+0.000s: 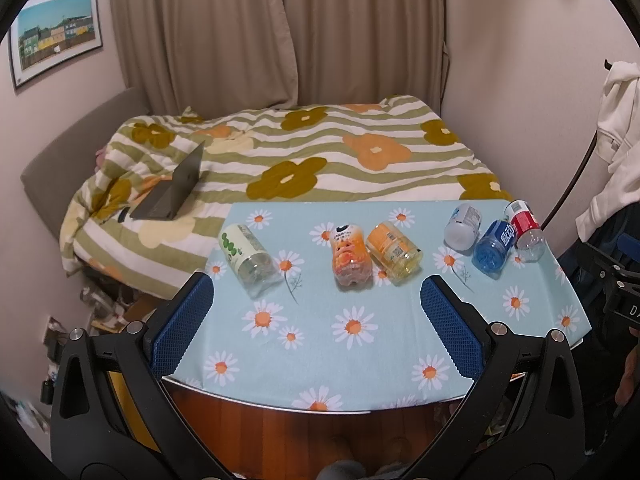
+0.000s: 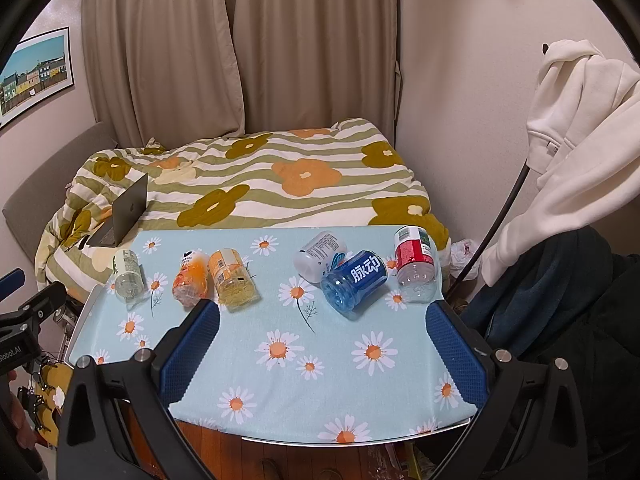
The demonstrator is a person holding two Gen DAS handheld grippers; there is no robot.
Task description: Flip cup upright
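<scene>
Several cut-bottle cups lie on their sides on the daisy tablecloth (image 1: 360, 356). From the left: a green-label cup (image 1: 248, 258) (image 2: 128, 274), an orange printed cup (image 1: 351, 258) (image 2: 190, 278), a yellow cup (image 1: 394, 250) (image 2: 234, 280), a white cup (image 1: 462, 226) (image 2: 318, 258), a blue cup (image 1: 495, 248) (image 2: 354, 282) and a red-label cup (image 1: 526, 230) (image 2: 416, 266). My left gripper (image 1: 316, 300) is open and empty, near the table's front, before the orange cup. My right gripper (image 2: 322, 328) is open and empty, before the blue cup.
A bed with a flowered quilt (image 1: 320, 152) lies behind the table, with an open laptop (image 1: 172, 192) on it. A white hoodie (image 2: 576, 152) hangs at the right over dark clothing. Wood floor (image 1: 300, 432) shows below the table's front edge.
</scene>
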